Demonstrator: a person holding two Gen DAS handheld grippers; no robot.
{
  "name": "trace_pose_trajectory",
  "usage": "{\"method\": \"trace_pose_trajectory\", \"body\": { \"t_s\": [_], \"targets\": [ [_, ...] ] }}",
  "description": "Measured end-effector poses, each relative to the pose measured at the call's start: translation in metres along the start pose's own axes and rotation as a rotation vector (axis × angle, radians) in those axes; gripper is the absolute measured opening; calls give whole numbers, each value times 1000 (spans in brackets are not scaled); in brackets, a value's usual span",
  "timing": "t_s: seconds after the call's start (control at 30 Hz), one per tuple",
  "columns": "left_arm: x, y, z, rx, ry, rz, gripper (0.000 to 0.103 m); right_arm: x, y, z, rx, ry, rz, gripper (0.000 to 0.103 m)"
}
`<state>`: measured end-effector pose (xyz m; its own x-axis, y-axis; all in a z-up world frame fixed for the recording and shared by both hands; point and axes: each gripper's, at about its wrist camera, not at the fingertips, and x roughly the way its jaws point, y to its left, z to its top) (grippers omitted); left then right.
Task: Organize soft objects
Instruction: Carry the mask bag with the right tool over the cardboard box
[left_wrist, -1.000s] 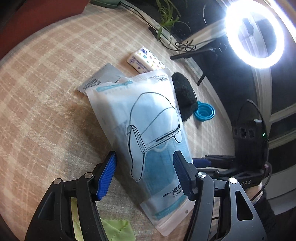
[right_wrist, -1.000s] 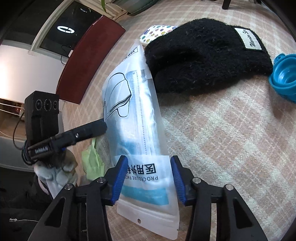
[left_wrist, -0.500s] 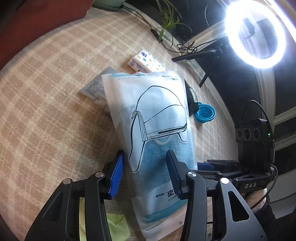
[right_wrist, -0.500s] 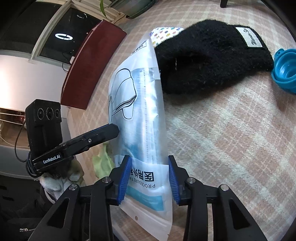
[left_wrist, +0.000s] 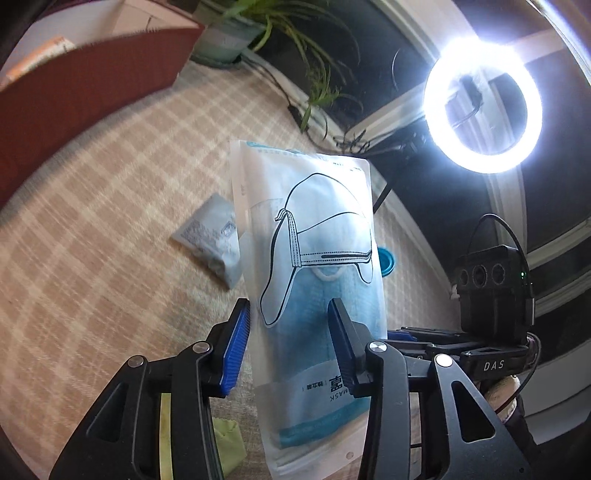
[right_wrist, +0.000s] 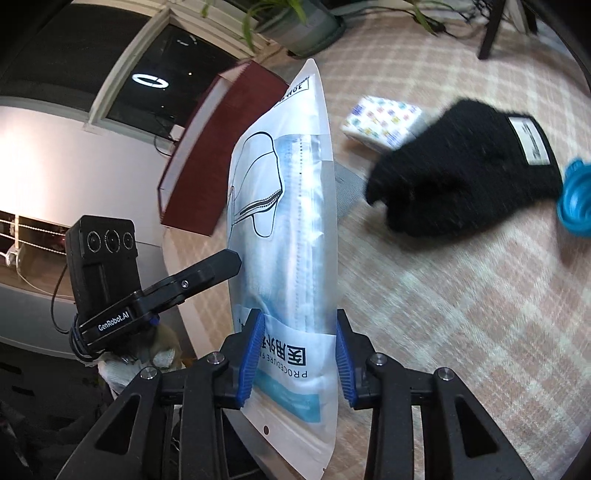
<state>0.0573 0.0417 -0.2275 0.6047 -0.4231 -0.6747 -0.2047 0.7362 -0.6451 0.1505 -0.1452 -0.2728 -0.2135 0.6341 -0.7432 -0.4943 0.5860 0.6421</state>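
A clear pack of blue face masks (left_wrist: 317, 236) hangs upright above the checked tablecloth (left_wrist: 110, 240), held from two sides. In the left wrist view my left gripper (left_wrist: 290, 343) has the pack's lower half between its blue pads, and its jaws are closing on it. My right gripper (right_wrist: 299, 354) is shut on the printed bottom end of the same pack (right_wrist: 295, 206). One finger of the left gripper (right_wrist: 221, 266) shows against the pack's left edge. A black knit hat (right_wrist: 461, 177) lies on the cloth beyond.
A grey sachet (left_wrist: 210, 236) lies flat behind the pack. A patterned tissue pack (right_wrist: 380, 118) and a blue collapsible cup (right_wrist: 576, 199) flank the hat. A green cloth (left_wrist: 229, 443) lies near me. A red-brown box (left_wrist: 74, 92), a plant pot (left_wrist: 221, 40) and a ring light (left_wrist: 484, 103) border the table.
Both grippers have risen and lifted the mask pack off the cloth, uncovering the grey sachet. The left jaws have narrowed onto the pack; the right jaws have tightened slightly.
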Motion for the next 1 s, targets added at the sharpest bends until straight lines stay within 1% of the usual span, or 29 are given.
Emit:
{"method": "trace_pose_trajectory", "body": {
  "t_s": [0.1,0.23,0.37,0.5,0.53,0.57,0.6,0.67,0.83,1.0],
  "targets": [
    [-12,0,7,7,-25,-10,40,-2,21,12,-24,-14,-1,33],
    [-38,6,19,7,-67,-45,40,-2,47,25,-46,-32,-3,32],
    [-61,17,35,10,-94,-73,40,-1,78,40,-65,-53,-9,31],
    [-92,37,53,11,-120,-90,40,10,113,58,-86,-64,-11,31],
    [-101,43,59,11,-127,-90,40,16,125,65,-93,-68,-11,31],
    [-109,47,65,11,-134,-89,40,12,122,62,-97,-69,-7,31],
    [-115,52,68,13,-139,-88,40,17,130,67,-100,-71,-2,31],
    [-134,67,80,10,-152,-84,40,30,149,81,-109,-75,6,31],
    [-172,95,106,24,-188,-48,40,61,182,109,-112,-79,36,31],
    [-190,126,136,5,-194,-33,40,90,208,136,-103,-87,56,30]
  ]
}}
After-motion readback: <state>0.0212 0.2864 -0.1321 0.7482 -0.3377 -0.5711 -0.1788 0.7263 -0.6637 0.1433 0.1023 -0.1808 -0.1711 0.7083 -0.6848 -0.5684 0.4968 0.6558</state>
